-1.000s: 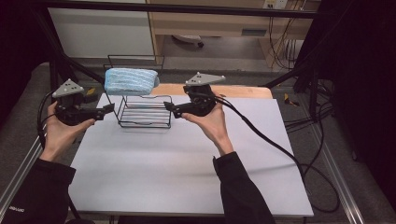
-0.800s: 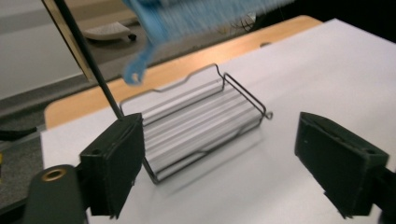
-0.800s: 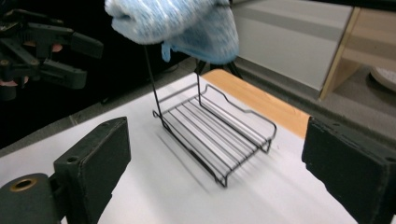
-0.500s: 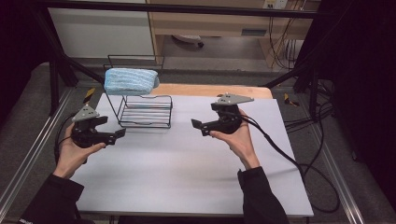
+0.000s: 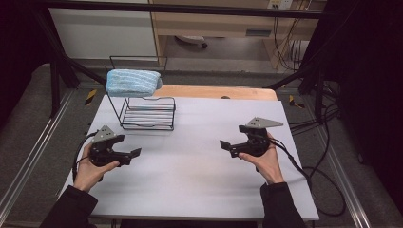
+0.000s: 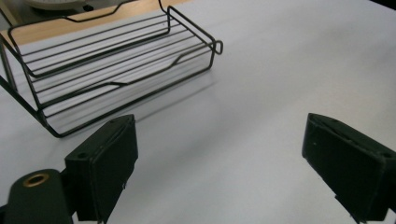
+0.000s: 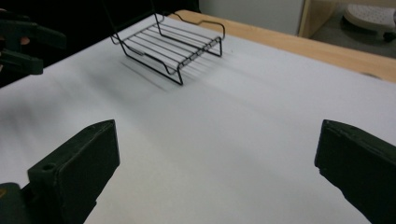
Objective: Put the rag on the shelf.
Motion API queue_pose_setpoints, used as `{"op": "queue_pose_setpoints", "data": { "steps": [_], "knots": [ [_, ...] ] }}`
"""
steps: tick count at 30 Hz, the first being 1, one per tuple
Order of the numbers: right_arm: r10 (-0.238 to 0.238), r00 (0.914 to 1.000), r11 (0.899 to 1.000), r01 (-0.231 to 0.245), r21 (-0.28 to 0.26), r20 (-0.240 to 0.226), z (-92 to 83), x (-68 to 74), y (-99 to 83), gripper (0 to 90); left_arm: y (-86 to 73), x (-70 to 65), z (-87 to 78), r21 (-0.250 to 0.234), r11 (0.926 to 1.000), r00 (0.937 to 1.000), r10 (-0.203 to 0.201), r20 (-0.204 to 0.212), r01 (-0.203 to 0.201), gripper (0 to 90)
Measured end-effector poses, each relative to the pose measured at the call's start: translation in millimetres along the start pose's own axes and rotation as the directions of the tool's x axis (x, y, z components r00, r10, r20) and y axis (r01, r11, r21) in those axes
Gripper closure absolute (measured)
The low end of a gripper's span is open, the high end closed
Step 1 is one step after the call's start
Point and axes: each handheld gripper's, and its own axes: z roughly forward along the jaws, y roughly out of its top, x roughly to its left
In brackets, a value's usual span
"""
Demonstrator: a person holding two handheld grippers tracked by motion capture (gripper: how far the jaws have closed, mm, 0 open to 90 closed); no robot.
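Note:
A black wire rack stands on the white table at the back left. A folded blue towel lies on its upper shelf. My left gripper hovers low over the table in front of the rack and apart from it. Its jaws have just been opening and stand open with nothing between them. My right gripper is at the right of the table and points left. Its jaws have also just been opening and are empty. The right gripper view also shows the left gripper far off.
A wooden board runs along the table's back edge. Black frame posts stand at the left and right. Cables trail over the floor at the right. Metal rails flank the table.
Both grippers have drawn away from the sides of the rack, toward the person and lower. The right one has also moved right. The rack and towel stay in place.

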Motion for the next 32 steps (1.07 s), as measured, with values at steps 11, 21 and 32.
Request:
{"op": "queue_pose_setpoints", "data": {
  "steps": [11,21,32],
  "knots": [
    [0.047,0.9988,0.998,-0.048,0.043,0.013,-21.5,-25.5,-66.7,0.6,-28.2,-5.5,11.6,0.028,0.9995,0.9996,0.016,0.023,-0.016,10.9],
    [0.085,0.9951,0.995,-0.088,0.053,0.049,-37.7,-36.0,-99.9,0.6,-46.0,-4.8,12.5,0.042,0.9989,0.9996,0.021,0.020,-0.022,10.4],
    [0.077,0.9957,0.993,-0.082,0.084,0.052,-39.7,-35.6,-108.0,0.7,-50.3,-3.4,12.3,0.044,0.9988,0.9993,0.019,0.031,-0.021,10.4]
  ]
}}
